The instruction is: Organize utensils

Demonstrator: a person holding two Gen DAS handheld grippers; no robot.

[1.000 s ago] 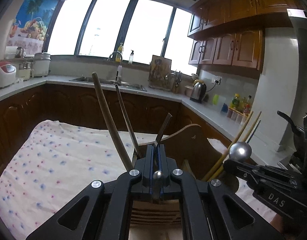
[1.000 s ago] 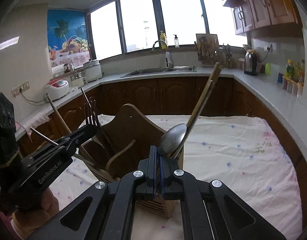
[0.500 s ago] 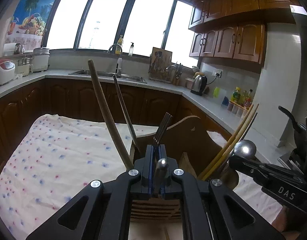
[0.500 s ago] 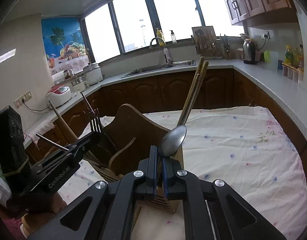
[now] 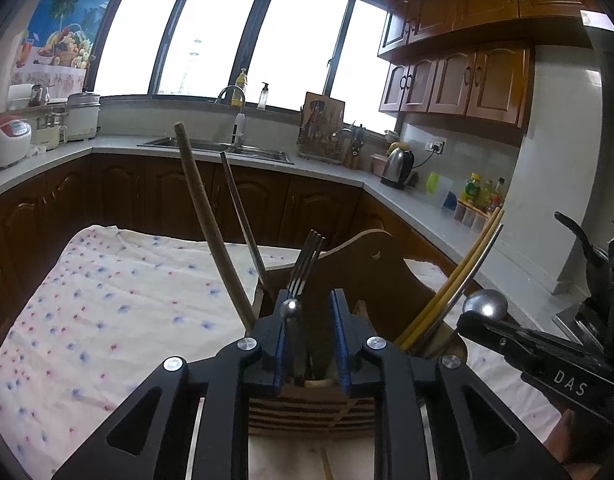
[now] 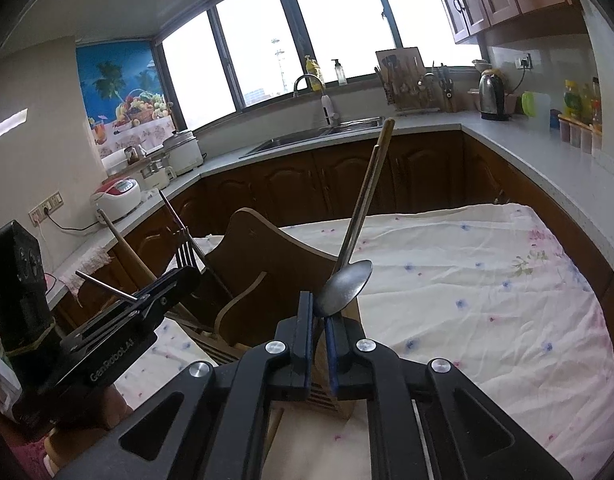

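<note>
A wooden utensil holder [image 5: 371, 264] [image 6: 259, 248] stands on the flowered cloth. My left gripper [image 5: 311, 304] [image 6: 187, 276] is over its near compartment and its jaws are opening. A metal fork [image 5: 309, 254] [image 6: 183, 254] is between them with its tines up, leaning on the left pad and clear of the right one. My right gripper [image 6: 319, 308] [image 5: 477, 322] is at the holder's other end with its jaws slightly apart. The thin neck of a steel spoon [image 6: 345, 288] [image 5: 485, 304] is between them, bowl up and tipped right. Chopsticks [image 6: 367, 200] [image 5: 459, 280] stand in that end.
A wooden handle [image 5: 211, 220] and a thin metal utensil [image 5: 243, 216] lean out of the holder's left side. The cloth-covered table [image 6: 487, 280] spreads to the right. A counter with a sink [image 5: 215, 148], a kettle [image 6: 493, 96] and a rice cooker [image 6: 115, 196] runs behind.
My left jaws have spread apart off the fork. The right jaws have parted a little, and the spoon's bowl has tipped over to the right.
</note>
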